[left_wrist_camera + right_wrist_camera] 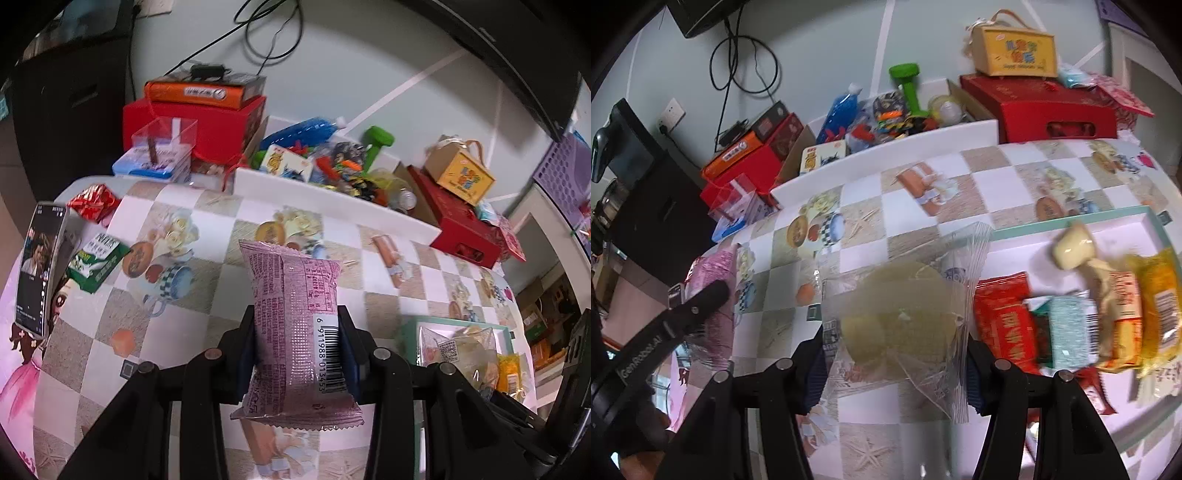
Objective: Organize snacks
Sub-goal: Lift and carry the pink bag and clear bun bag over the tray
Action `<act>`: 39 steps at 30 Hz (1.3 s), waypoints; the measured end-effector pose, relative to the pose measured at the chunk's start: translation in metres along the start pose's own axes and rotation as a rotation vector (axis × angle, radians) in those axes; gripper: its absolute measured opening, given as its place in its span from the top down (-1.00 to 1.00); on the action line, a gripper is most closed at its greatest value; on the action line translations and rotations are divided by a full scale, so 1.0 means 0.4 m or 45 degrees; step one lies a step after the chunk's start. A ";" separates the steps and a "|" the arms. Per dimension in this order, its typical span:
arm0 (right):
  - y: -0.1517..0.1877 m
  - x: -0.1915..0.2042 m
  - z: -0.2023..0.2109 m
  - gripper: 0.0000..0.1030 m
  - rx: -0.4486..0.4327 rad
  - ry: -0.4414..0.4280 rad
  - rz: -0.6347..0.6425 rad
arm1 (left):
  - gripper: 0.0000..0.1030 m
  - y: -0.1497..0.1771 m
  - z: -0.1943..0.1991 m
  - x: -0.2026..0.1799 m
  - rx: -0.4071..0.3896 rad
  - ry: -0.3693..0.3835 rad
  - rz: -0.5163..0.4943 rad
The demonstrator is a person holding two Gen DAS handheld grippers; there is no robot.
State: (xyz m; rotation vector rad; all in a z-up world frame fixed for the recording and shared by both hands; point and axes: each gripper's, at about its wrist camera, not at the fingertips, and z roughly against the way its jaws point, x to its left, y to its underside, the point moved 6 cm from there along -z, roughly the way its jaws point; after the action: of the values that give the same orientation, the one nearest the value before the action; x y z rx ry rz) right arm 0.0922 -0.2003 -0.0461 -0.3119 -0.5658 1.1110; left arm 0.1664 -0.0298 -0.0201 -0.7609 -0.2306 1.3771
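My left gripper (297,343) is shut on a pink snack packet (295,325) with a barcode and holds it upright above the checked tablecloth. My right gripper (895,350) is shut on a clear packet of round pale-green wafers (901,317), just left of the teal-rimmed tray (1071,218). The tray holds a red packet (1001,321), a teal packet (1067,332), a yellow packet (1160,306) and a cream sweet (1071,247). The left gripper and pink packet show at the left of the right wrist view (713,291). The tray also shows in the left wrist view (498,328).
A phone (38,269), a green box (98,262) and a red foil sweet (92,203) lie at the table's left. A white box of mixed items (332,199), red boxes (207,125) and a yellow gift box (461,173) line the back.
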 end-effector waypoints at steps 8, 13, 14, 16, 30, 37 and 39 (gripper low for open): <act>-0.018 -0.072 0.051 -0.22 -0.044 0.058 -0.058 | 0.20 0.002 0.011 -0.090 -0.008 0.087 -0.066; -0.035 -0.141 0.073 -0.22 -0.066 0.106 -0.126 | 0.20 0.013 0.000 -0.136 0.014 0.116 -0.105; -0.037 -0.159 0.078 -0.22 -0.070 0.114 -0.149 | 0.20 0.016 -0.005 -0.147 0.026 0.122 -0.114; -0.041 -0.199 0.088 -0.22 -0.076 0.133 -0.194 | 0.20 0.024 -0.012 -0.168 0.043 0.147 -0.122; -0.044 -0.479 0.201 -0.22 -0.180 0.265 -0.504 | 0.20 0.100 -0.034 -0.400 0.125 0.323 -0.318; -0.030 -0.576 0.218 -0.22 -0.198 0.334 -0.599 | 0.19 0.147 -0.069 -0.472 0.178 0.317 -0.427; -0.039 -0.580 0.208 -0.22 -0.204 0.311 -0.596 | 0.19 0.154 -0.083 -0.478 0.183 0.304 -0.435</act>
State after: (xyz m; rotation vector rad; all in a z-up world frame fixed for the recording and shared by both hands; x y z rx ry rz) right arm -0.0190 -0.4205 -0.0332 -0.4219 -0.4782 0.5674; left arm 0.0954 -0.2202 -0.0291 -0.7203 -0.0678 0.9600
